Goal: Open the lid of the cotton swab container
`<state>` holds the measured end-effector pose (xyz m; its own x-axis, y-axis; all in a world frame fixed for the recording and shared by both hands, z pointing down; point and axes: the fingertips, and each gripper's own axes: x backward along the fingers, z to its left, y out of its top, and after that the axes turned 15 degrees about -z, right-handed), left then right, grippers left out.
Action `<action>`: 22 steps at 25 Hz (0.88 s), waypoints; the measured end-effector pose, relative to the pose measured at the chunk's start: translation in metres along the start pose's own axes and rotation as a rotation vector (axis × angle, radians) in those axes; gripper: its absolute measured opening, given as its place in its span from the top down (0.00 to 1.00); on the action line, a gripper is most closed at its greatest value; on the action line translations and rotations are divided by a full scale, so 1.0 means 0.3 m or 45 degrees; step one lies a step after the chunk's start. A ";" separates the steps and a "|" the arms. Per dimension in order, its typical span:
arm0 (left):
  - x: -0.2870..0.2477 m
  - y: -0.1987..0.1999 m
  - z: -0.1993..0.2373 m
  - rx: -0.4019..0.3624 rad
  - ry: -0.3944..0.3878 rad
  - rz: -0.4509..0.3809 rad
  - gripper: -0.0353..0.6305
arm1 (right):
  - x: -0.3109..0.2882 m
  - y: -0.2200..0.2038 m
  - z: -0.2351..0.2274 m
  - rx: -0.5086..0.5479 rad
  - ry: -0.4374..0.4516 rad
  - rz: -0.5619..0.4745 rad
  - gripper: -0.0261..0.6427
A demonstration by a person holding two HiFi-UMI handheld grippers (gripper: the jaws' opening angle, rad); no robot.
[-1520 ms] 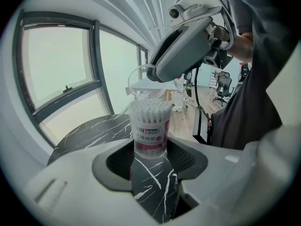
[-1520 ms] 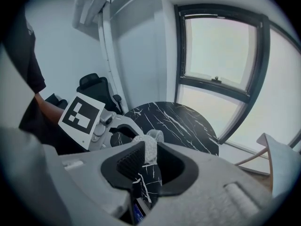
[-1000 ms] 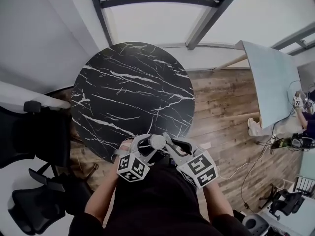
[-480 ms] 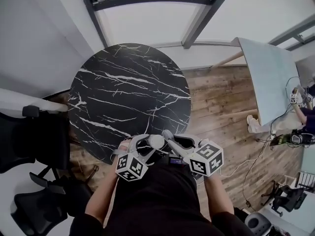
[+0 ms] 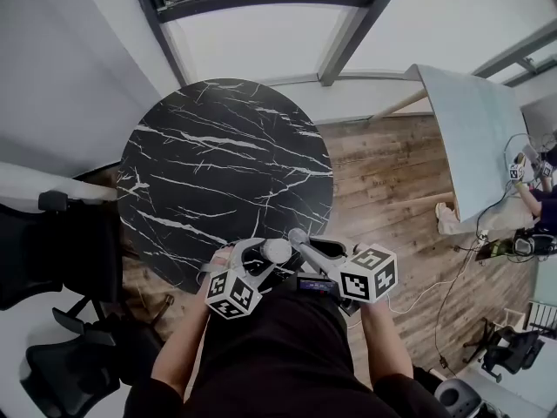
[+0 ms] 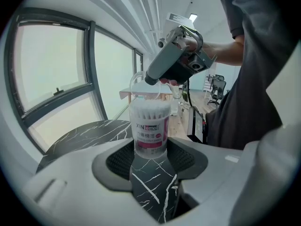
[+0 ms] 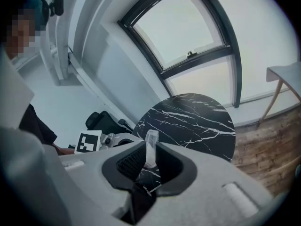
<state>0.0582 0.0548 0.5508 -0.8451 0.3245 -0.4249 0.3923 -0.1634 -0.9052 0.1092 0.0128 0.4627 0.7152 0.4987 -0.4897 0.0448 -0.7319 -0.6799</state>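
Opening looks under way: the left gripper [image 6: 150, 160] clamps the clear plastic cotton swab container with pink label [image 6: 150, 126] in the air near the round black marble table [image 5: 226, 164], and the right gripper [image 7: 149, 166] pinches its transparent lid [image 7: 151, 142], which probably next needs lifting clear.

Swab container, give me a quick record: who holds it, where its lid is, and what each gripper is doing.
container: upright, full of swabs, pink label
held by: left gripper, fingers on its lower part
lid: clear, at the container's top
right gripper: fingers pinching the lid's edge
lid fully off: cannot tell
nearby: black marble table
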 end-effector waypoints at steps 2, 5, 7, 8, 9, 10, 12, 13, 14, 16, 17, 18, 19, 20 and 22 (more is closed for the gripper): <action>-0.006 0.002 -0.003 0.012 -0.014 -0.002 0.61 | 0.004 0.000 -0.001 0.006 -0.003 0.004 0.87; -0.014 -0.001 -0.006 0.022 -0.022 -0.003 0.61 | 0.006 -0.002 0.002 0.020 -0.008 0.009 0.87; -0.020 -0.004 -0.005 0.036 -0.022 -0.008 0.60 | 0.004 -0.001 0.002 0.025 -0.010 0.007 0.87; -0.022 -0.003 -0.003 0.041 -0.023 -0.011 0.60 | 0.003 0.000 0.001 0.024 -0.011 0.005 0.87; -0.024 -0.002 -0.002 0.045 -0.024 -0.013 0.60 | 0.003 0.002 -0.001 0.023 -0.014 0.003 0.87; -0.026 0.000 -0.001 0.045 -0.025 -0.015 0.60 | 0.004 0.004 -0.003 0.021 -0.016 0.002 0.87; -0.030 0.002 0.001 0.041 -0.026 -0.018 0.60 | 0.005 0.006 -0.008 0.018 -0.022 0.001 0.87; -0.032 0.001 0.001 0.041 -0.028 -0.020 0.60 | 0.005 0.006 -0.009 0.017 -0.023 0.001 0.87; -0.035 -0.001 0.000 0.047 -0.032 -0.020 0.60 | 0.004 0.006 -0.010 0.017 -0.025 0.002 0.87; -0.043 -0.007 -0.001 0.066 -0.040 -0.021 0.59 | 0.001 0.004 -0.014 0.019 -0.032 0.005 0.87; -0.047 -0.009 0.002 0.076 -0.038 -0.024 0.59 | -0.001 0.004 -0.019 0.022 -0.037 0.005 0.87; -0.050 -0.012 0.008 0.086 -0.030 -0.028 0.59 | -0.003 0.007 -0.023 0.021 -0.041 0.002 0.87; -0.051 -0.016 0.014 0.100 -0.018 -0.031 0.59 | -0.004 0.009 -0.028 0.016 -0.044 -0.002 0.87; -0.051 -0.021 0.019 0.119 -0.008 -0.033 0.60 | -0.003 0.011 -0.032 0.009 -0.047 -0.005 0.87; -0.048 -0.033 0.022 0.159 -0.004 -0.030 0.59 | -0.001 0.009 -0.045 0.001 -0.060 0.000 0.87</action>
<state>0.0640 0.0456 0.5660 -0.8548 0.3271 -0.4029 0.3237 -0.2708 -0.9066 0.1185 0.0045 0.4684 0.6813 0.5202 -0.5151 0.0444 -0.7317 -0.6802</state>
